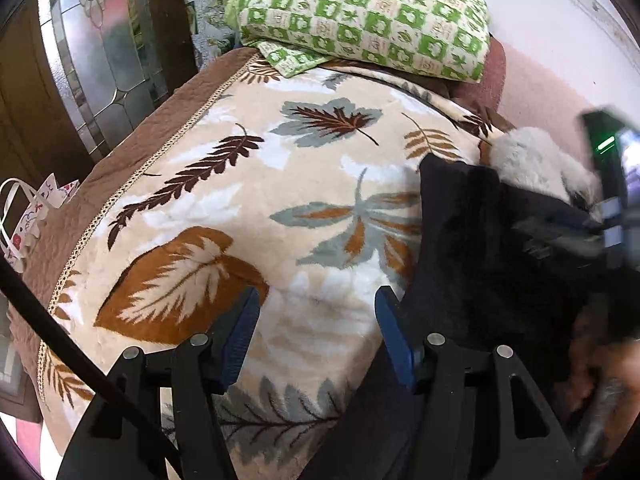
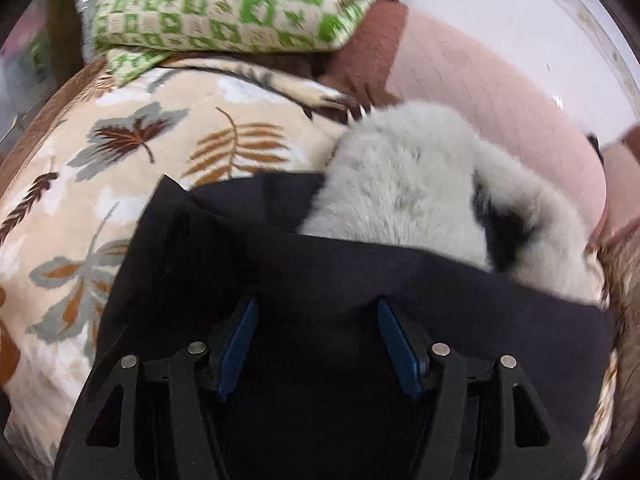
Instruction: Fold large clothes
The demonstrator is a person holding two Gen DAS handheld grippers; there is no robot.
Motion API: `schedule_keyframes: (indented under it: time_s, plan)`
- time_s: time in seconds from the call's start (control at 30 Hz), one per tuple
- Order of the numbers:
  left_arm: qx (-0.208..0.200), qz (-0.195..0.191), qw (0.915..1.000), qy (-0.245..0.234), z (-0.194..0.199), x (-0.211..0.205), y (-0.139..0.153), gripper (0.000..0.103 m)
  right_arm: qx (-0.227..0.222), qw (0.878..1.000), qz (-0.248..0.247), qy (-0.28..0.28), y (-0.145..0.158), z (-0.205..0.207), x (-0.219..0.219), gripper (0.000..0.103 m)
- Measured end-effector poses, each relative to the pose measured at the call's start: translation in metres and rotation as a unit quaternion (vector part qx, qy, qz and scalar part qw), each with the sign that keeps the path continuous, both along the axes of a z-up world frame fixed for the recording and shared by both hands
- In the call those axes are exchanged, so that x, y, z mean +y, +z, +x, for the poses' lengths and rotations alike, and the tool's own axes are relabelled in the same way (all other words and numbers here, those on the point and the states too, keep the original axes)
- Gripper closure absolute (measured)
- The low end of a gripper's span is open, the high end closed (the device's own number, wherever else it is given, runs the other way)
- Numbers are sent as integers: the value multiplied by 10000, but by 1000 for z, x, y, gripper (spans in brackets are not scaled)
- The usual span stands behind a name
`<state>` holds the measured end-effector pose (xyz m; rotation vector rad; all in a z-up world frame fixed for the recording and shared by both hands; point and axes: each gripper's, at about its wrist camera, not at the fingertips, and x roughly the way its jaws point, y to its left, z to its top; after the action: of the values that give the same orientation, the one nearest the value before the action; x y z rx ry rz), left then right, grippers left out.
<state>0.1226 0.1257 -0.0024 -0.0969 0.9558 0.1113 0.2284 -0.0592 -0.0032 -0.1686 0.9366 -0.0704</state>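
Note:
A large black coat (image 2: 320, 264) with a pale grey fur collar (image 2: 420, 184) lies on a leaf-patterned blanket (image 1: 240, 200) spread over a bed. My right gripper (image 2: 318, 336) hovers over the coat's black cloth, its blue pads (image 2: 240, 340) apart with nothing pinched between them. My left gripper (image 1: 316, 328) stands open over the blanket, just left of the coat's edge (image 1: 480, 260). Its right finger (image 1: 394, 336) is beside the black cloth. The fur collar (image 1: 532, 160) shows at the far right, where the right gripper's blurred body (image 1: 612, 184) also appears.
A green-and-cream checked folded cover (image 1: 360, 20) lies at the head of the bed. A pink sheet (image 2: 500, 100) and a white wall are to the right. A glass-panelled door (image 1: 100, 60) and a white paper bag (image 1: 28, 216) stand left of the bed. A black cable (image 1: 60, 332) crosses the lower left.

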Motion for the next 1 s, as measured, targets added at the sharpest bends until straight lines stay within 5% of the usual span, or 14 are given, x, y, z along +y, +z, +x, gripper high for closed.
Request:
schedule_keyframes:
  time_s: [0.17,0.43,0.73,1.0]
  plan:
    - [-76,57,10000,-8,-6,-3,3,44,-394,9970,657,136,35,-40,-10,36]
    - [-312,147,9994,-32,-11,-9,10,44,59,9983,571,-138,-22,-22,-3,30]
    - [-389,132,9990,-194,-22,-17,12,44,-532,9912,1196,-215,22,-91,-49,30]
    - [-580,444,9965,-401,-30,-36,14,44,-356,9941,868,-552,-27,-91,-73,28]
